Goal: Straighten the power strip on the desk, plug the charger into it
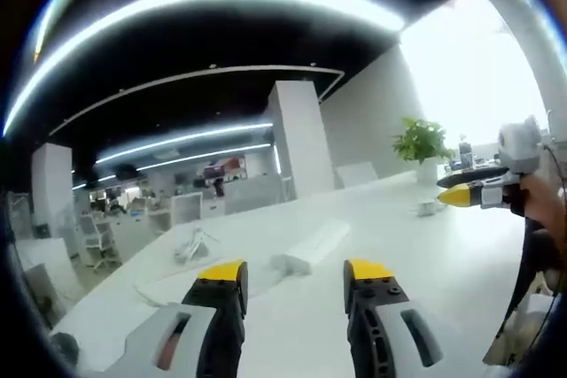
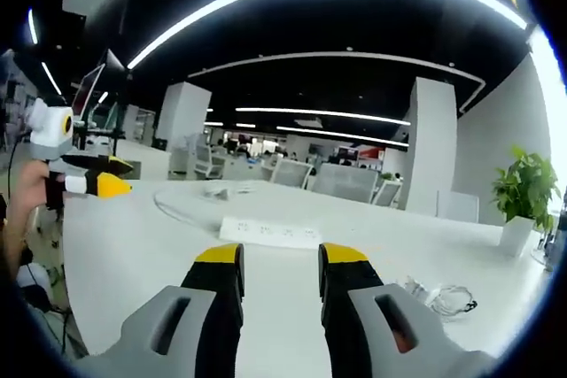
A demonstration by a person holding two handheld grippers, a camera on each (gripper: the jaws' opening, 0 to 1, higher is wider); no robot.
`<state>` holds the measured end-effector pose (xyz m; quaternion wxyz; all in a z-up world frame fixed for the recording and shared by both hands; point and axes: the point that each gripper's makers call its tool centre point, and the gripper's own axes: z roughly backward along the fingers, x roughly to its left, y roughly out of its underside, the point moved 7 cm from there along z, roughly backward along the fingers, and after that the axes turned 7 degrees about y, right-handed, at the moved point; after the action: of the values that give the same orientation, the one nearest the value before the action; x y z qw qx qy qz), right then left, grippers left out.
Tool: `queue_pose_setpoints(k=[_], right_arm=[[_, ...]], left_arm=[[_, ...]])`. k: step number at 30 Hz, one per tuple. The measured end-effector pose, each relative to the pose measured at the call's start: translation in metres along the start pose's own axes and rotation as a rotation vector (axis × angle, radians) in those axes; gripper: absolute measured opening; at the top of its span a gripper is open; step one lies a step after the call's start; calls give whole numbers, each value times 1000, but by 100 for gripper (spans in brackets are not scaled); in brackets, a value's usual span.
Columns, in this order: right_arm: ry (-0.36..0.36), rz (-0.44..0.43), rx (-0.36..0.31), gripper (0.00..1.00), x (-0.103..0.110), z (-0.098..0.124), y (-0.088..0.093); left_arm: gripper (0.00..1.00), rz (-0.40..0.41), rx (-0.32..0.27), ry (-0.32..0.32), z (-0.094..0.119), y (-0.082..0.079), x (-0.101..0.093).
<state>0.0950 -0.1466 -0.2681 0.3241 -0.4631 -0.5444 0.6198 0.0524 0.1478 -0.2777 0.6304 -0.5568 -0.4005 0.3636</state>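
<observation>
power strip (image 2: 269, 232) sits on the white desk (image 2: 133, 254) at about 12 o'clock from the right gripper (image 2: 281, 258), just past its yellow tips, long axis running across the view, roughly 9 to 3. right jaws are parted a moderate way with nothing between them. left gripper (image 1: 294, 273) is the same deal, jaws apart and empty, and in the left gripper view the strip (image 1: 312, 246) lies ahead pointing off toward 1 o'clock. so the right one looks nearer and squarer to it, i'd guess that's the one to nudge it straight. charger is probably the small block with the coiled cable (image 2: 440, 297) at 3 to 4 o'clock of the right gripper, near it but well apart from the strip. nothing plugged in yet as far as i can tell.
</observation>
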Motion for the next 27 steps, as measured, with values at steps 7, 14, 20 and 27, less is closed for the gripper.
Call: queue_pose_setpoints(k=[7, 14, 20, 27], right_arm=[[-25, 13, 12, 33, -10, -25, 4], [-31, 30, -25, 30, -22, -50, 7], [-83, -10, -37, 30, -25, -74, 9], [-121, -23, -13, 30, -27, -95, 19]], left_arm=[[45, 0, 12, 60, -30, 4, 4], [45, 3, 4, 97, -54, 1, 8], [45, -5, -43, 109, -70, -5, 15], [45, -4, -33, 155, -86, -8, 23]])
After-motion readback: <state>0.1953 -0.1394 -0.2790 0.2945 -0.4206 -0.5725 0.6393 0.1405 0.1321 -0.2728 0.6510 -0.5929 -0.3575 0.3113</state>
